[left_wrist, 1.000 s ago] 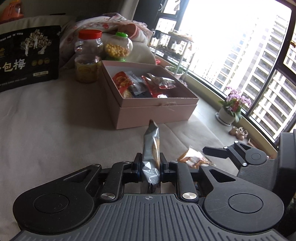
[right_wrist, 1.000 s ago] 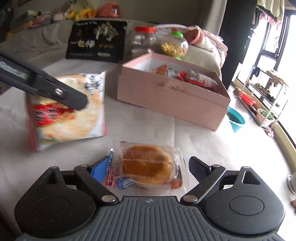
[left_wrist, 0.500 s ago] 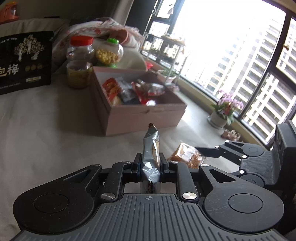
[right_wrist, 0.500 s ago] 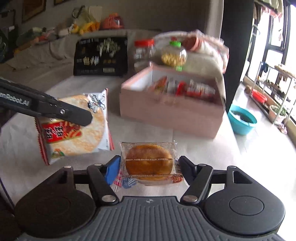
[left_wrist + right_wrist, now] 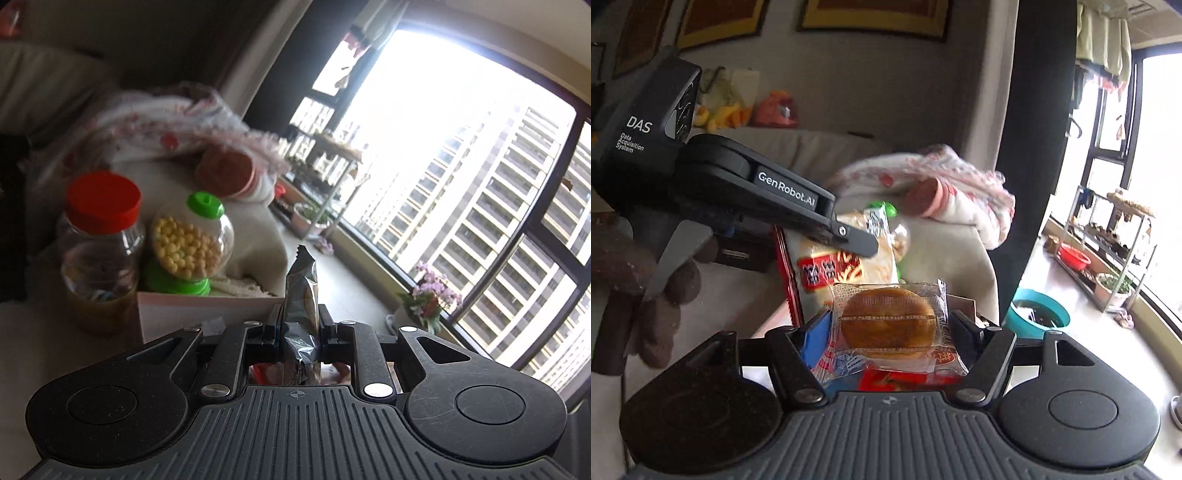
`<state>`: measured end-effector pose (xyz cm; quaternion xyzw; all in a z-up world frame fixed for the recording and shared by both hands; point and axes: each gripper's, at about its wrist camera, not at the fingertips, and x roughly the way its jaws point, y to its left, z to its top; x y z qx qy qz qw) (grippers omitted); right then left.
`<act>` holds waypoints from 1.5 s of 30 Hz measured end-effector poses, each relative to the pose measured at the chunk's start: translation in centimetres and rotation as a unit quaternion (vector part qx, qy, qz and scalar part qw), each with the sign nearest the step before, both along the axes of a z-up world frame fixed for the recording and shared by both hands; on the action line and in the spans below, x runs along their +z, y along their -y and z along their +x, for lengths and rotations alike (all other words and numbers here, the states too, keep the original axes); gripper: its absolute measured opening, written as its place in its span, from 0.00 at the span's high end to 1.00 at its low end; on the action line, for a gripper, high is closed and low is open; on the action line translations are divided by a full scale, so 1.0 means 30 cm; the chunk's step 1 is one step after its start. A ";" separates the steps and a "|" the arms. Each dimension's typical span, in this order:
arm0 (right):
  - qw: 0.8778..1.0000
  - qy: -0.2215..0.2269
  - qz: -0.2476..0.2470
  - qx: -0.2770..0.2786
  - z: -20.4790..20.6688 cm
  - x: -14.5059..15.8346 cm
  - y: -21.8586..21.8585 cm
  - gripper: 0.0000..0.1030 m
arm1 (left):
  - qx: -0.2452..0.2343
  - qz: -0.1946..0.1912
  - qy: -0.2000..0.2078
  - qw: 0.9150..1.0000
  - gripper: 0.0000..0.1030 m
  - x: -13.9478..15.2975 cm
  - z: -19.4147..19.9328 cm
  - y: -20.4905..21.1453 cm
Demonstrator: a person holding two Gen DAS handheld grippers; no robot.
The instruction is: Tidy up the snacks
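With my left fingers (image 5: 300, 325) pinched tight on the upright rice-cracker packet (image 5: 301, 291) and my right fingers (image 5: 886, 328) clamped across the wrapped pastry (image 5: 888, 325), both just above the pink box (image 5: 207, 314), the packets could collide.

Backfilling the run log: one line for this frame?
left gripper: shut on rice cracker bag | right gripper: shut on wrapped pastry | pink box: below, both snacks aloft

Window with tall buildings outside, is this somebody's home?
Probably yes, a flat high up in a city. The window shows tower blocks, a sofa stands along the wall, and framed pictures hang above it.
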<state>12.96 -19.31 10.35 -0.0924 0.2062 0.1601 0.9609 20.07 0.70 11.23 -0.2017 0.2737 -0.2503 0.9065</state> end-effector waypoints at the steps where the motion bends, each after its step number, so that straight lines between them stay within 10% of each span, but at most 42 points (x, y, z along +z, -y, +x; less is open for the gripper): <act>1: 1.000 -0.011 0.001 -0.003 0.046 -0.013 0.001 0.33 | -0.002 -0.006 -0.015 1.000 0.79 -0.023 0.039 -0.002; 9: 0.992 -0.125 0.021 -0.022 0.286 -0.114 0.043 0.24 | 0.014 0.096 -0.067 0.993 0.63 -0.177 0.178 0.020; 18: 0.998 -0.008 0.052 -0.047 0.099 0.043 0.109 0.17 | 0.093 0.081 0.044 0.991 0.63 -0.010 0.051 -0.055; 23: 0.995 -0.029 0.082 -0.041 -0.042 0.054 0.144 0.15 | 0.074 0.090 0.049 0.992 0.63 0.041 -0.213 -0.025; 31: 0.987 -0.127 0.076 -0.064 -0.258 -0.187 0.151 0.15 | 0.085 0.162 -0.043 0.982 0.63 -0.258 -0.641 0.128; 45: 0.984 -0.137 0.051 -0.106 -0.317 -0.347 0.163 0.12 | 0.118 0.197 -0.045 0.972 0.62 -0.370 -0.675 0.210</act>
